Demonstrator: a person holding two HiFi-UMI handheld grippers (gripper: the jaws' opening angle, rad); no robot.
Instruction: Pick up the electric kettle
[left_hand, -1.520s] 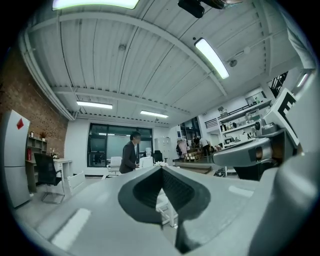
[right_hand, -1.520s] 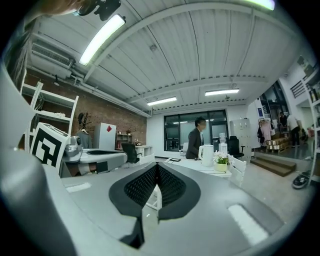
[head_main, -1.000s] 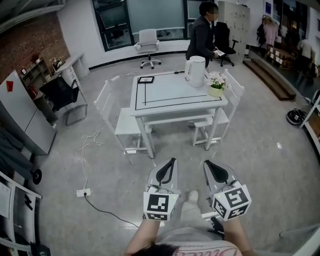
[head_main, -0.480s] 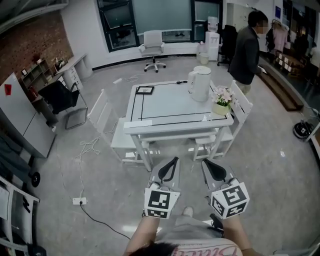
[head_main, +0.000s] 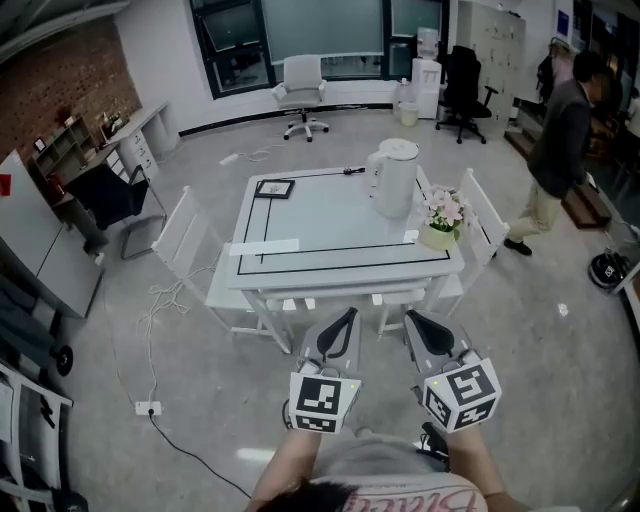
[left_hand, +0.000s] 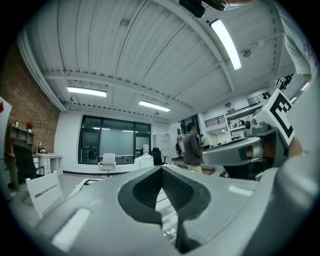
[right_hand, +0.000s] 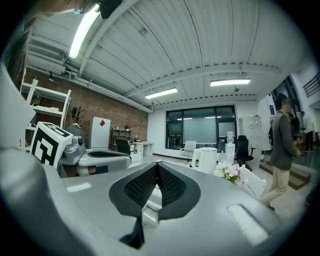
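Observation:
The white electric kettle (head_main: 393, 177) stands upright on the far right part of the white table (head_main: 330, 245), well ahead of both grippers. It also shows small in the left gripper view (left_hand: 144, 161) and in the right gripper view (right_hand: 207, 160). My left gripper (head_main: 347, 315) and right gripper (head_main: 412, 317) are held side by side low in the head view, just short of the table's near edge. Both are shut, pads meeting at the tips, with nothing in them (left_hand: 161, 167) (right_hand: 157, 164).
A pot of pink flowers (head_main: 440, 222) sits near the kettle on the table's right edge, and a dark framed picture (head_main: 272, 187) lies at the far left. White chairs flank the table (head_main: 190, 245) (head_main: 480, 215). A person (head_main: 560, 150) walks at the right. A cable and power strip (head_main: 147, 407) lie on the floor at the left.
The table and kettle have drawn nearer to me. The person has walked from behind the table off to the right. Both grippers stay shut.

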